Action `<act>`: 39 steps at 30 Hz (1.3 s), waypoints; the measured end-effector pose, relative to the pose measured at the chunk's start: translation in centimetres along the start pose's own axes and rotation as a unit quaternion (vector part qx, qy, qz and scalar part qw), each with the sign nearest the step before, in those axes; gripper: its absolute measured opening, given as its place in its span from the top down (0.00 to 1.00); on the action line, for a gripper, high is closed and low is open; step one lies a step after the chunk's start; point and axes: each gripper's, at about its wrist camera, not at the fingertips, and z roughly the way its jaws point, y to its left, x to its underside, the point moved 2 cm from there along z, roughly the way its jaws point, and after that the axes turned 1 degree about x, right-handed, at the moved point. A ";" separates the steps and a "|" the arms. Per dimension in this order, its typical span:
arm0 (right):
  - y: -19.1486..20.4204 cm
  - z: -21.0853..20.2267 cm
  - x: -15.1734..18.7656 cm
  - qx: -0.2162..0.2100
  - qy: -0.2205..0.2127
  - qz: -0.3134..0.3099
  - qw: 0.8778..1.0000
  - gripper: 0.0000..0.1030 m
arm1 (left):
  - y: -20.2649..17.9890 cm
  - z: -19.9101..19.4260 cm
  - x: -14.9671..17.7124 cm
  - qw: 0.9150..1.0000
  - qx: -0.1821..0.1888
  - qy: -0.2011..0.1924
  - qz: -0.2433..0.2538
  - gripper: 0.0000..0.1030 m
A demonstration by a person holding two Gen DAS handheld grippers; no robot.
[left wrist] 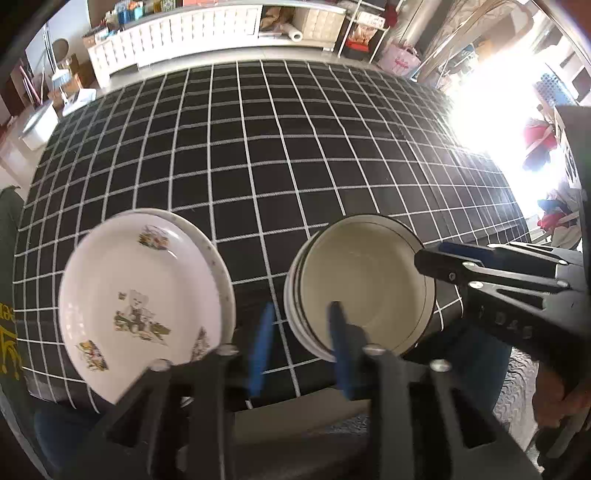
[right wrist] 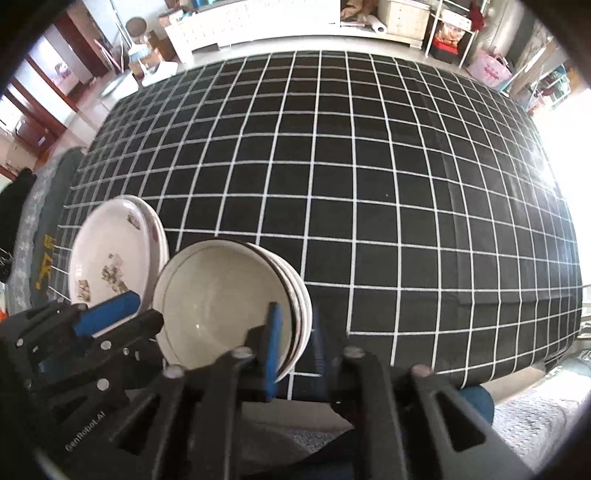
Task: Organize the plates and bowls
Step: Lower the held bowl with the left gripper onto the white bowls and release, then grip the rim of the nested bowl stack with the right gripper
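My right gripper (right wrist: 293, 350) straddles the rim of the stacked bowls (right wrist: 218, 299), fingers parted; my left gripper (left wrist: 301, 347), narrowly open and empty, hovers between those bowls and the plates (left wrist: 140, 295) on the checked tablecloth (right wrist: 369, 184).

Black grid tablecloth (right wrist: 369, 184), white cabinets (left wrist: 177, 33) behind, glaring window (left wrist: 491, 110)

A black tabletop cloth (right wrist: 369, 206) carries a white grid; the round white ceramic plate (left wrist: 136, 299) bears small cartoon prints, the cream glazed bowl (left wrist: 362, 280) a dark brown rim line; both black hand-held grippers have blue pads (right wrist: 275, 347)
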 end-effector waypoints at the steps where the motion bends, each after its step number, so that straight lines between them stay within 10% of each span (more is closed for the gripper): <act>1: -0.5 -0.6 0.2 -0.005 -0.014 0.010 1.000 0.43 | 0.1 -0.5 0.1 1.000 -0.003 -0.008 0.005 0.52; 3: -1.3 -1.8 0.8 -0.002 -0.048 0.022 0.999 0.25 | 0.2 -1.5 0.7 1.000 -0.005 -0.028 0.008 0.41; 13: -2.1 -4.3 4.3 -0.001 -0.141 0.061 0.988 0.24 | 0.2 -2.6 2.9 0.998 0.032 -0.033 0.034 0.39; 27: -3.2 -0.6 7.1 -0.039 -0.091 0.152 0.983 0.21 | 0.8 -0.2 2.5 0.996 0.012 -0.025 0.082 0.36; 39: -3.4 0.2 6.9 -0.070 -0.069 0.174 0.980 0.21 | 1.5 2.6 0.4 0.992 0.083 0.020 0.092 0.36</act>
